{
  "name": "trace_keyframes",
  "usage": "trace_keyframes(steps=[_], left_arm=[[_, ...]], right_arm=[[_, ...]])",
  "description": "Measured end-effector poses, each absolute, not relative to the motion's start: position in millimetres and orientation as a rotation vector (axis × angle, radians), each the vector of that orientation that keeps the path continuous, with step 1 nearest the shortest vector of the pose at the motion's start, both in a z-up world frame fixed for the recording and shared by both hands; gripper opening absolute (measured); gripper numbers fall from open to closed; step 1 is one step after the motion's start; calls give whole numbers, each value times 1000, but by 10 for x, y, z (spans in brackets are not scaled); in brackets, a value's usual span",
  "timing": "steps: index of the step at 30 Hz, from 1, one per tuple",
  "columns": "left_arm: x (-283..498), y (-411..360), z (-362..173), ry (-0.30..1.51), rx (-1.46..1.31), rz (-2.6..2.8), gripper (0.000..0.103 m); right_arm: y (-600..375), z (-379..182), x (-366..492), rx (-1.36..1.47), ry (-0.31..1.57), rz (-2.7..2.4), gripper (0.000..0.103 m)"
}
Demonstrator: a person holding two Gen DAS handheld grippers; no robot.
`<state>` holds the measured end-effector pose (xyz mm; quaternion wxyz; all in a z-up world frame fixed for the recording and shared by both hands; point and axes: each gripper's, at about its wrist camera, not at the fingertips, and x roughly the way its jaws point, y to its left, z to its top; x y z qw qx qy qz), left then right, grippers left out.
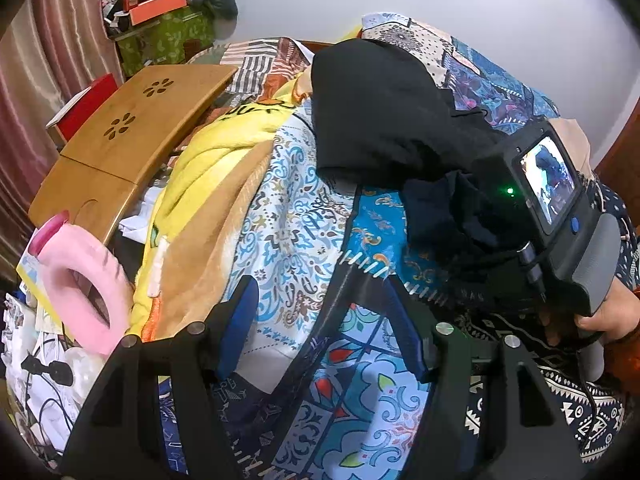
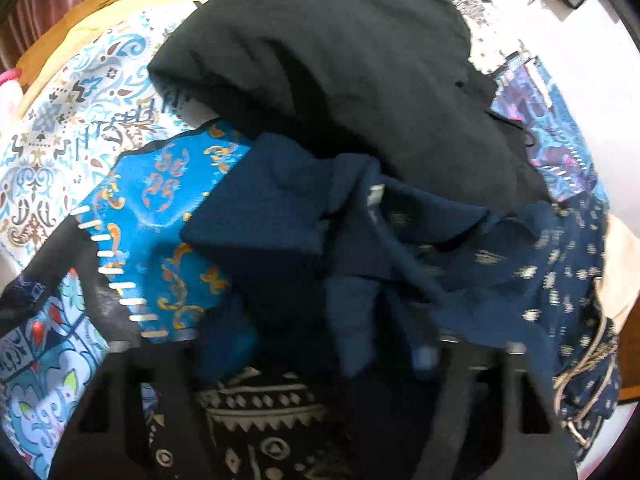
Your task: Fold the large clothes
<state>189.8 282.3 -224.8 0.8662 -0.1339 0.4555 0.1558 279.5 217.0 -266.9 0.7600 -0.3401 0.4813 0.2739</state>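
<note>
Patchwork bedspread (image 1: pixel 288 208), black garment (image 1: pixel 380 112), right tool (image 2: pixel 332 348) in navy cloth (image 2: pixel 360 240)

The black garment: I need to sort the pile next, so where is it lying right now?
In the left wrist view the black garment lies at upper centre on the patterned bedspread, right of the yellow blanket, with the navy garment just below it.

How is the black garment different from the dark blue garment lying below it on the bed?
The black garment is plain, while the dark blue garment carries small pale motifs on part of it. The black one lies as a smooth rounded mound; the dark blue one is crumpled into many folds. The black one sits farther from the right gripper, the dark blue one right at its fingers. Both are dark, unfolded and touching.
</note>
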Motion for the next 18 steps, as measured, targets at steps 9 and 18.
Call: trace_keyframes(steps=[9, 18], left_arm=[[1881, 2634, -2130, 954, -257, 295, 63], [2031, 2326, -2194, 1025, -227, 209, 64]], right_arm=[[1742, -1986, 2587, -569, 993, 674, 11], [743, -998, 2497, -289, 838, 592, 10]])
